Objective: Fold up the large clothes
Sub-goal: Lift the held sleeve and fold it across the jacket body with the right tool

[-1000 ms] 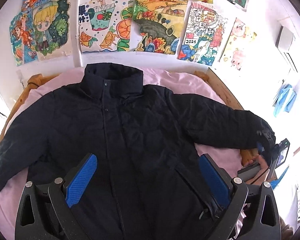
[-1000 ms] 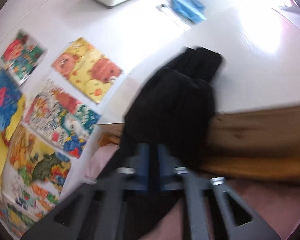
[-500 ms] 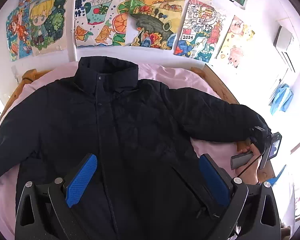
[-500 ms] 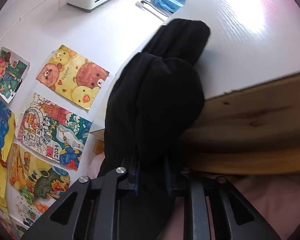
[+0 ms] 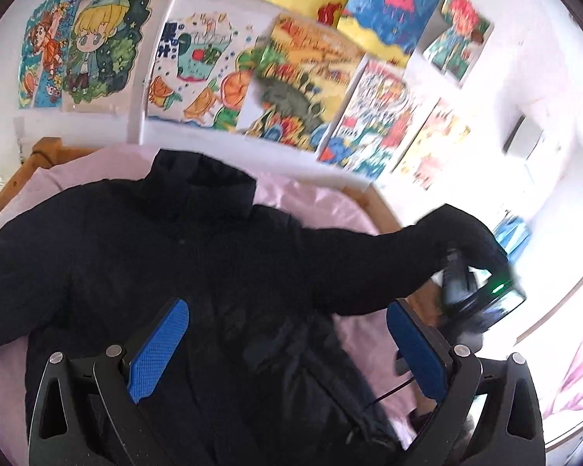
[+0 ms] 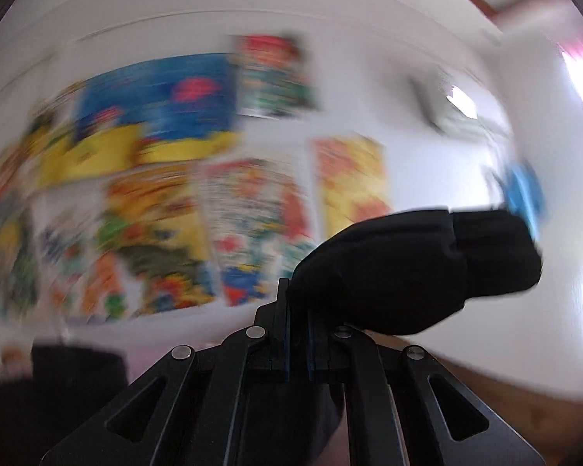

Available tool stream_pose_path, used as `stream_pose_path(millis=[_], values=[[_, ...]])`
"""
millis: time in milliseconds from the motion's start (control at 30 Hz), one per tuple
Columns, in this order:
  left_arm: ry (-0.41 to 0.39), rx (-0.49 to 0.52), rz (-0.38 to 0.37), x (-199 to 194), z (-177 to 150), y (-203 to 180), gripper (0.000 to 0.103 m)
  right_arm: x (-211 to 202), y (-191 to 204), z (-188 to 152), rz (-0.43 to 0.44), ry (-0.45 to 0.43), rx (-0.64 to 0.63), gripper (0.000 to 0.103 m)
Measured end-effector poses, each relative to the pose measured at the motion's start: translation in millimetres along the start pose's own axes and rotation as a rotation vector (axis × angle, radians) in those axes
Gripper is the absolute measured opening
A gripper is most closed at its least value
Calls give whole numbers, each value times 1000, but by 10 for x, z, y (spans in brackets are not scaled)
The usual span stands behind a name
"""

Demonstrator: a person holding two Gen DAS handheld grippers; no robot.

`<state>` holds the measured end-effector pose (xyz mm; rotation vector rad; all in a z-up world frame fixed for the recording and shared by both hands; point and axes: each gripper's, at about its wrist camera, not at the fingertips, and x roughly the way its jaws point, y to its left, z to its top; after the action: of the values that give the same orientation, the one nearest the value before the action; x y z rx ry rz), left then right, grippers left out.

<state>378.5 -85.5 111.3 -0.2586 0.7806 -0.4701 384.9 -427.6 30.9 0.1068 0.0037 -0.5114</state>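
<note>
A black padded jacket (image 5: 167, 272) lies front-up on a bed covered with a pink sheet (image 5: 322, 202), its collar toward the wall hung with colourful drawings (image 5: 198, 73). The left tongs (image 5: 287, 349) hover over the lower front of the jacket with their blue pads (image 5: 159, 345) standing wide apart and nothing between them.

The right tongs (image 6: 297, 334) are pinched together on the jacket's sleeve (image 6: 416, 268); dark cloth sits between the narrow jaws and the cuff end bulges out past them. In the left wrist view that sleeve (image 5: 369, 260) is lifted off the sheet, arching up to the right tongs (image 5: 466, 283) near the bed's wooden edge (image 5: 381, 209). Both views are smeared with motion blur, so exactly how much cloth the pads hold is hard to tell. The other sleeve (image 5: 7, 283) stretches out flat toward the left edge of the bed.
</note>
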Motion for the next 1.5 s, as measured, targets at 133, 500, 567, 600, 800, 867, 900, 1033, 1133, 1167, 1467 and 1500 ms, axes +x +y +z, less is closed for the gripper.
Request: stream_pose_path(millis=[133,500,567,600,800,867,900,1033,1133,1167,1467,1500], values=[[-19,-20,-88,-37,81,153,103,-359,675,13,151,-86,-275,6],[-31,-134,-322,-148,269,687,103,-1531,1824,-433,413,-283,-843,6],[-18,-138,-330,-155,278,775,103,-1706,1963,-558,453,-277,-932,6],[-4,-142,-333,-129,267,835,103,-1782,2021,-620,475,-270,-975,6],[122,-301,-369,313,71,1395,103,-2125,2224,-987,565,-219,-1117,6],[168,-398,-359,488,-35,1618,103,-2203,2249,-1101,591,-207,-1148,6],[195,-445,-339,581,-97,1730,103,-2254,2271,-1160,601,-202,-1167,6],[250,-568,-234,777,-314,2021,102,-2409,2326,-1330,634,-171,-1208,5],[226,-553,-155,743,-326,2068,96,-2502,2355,-1440,642,-168,-1233,6],[214,-546,-152,727,-325,2096,87,-2504,2364,-1470,644,-164,-1237,6],[144,-484,-15,670,-137,2040,15,-2596,2327,-1471,620,-155,-1210,6],[127,-461,17,641,-80,2027,14,-2626,2315,-1484,622,-159,-1214,7]])
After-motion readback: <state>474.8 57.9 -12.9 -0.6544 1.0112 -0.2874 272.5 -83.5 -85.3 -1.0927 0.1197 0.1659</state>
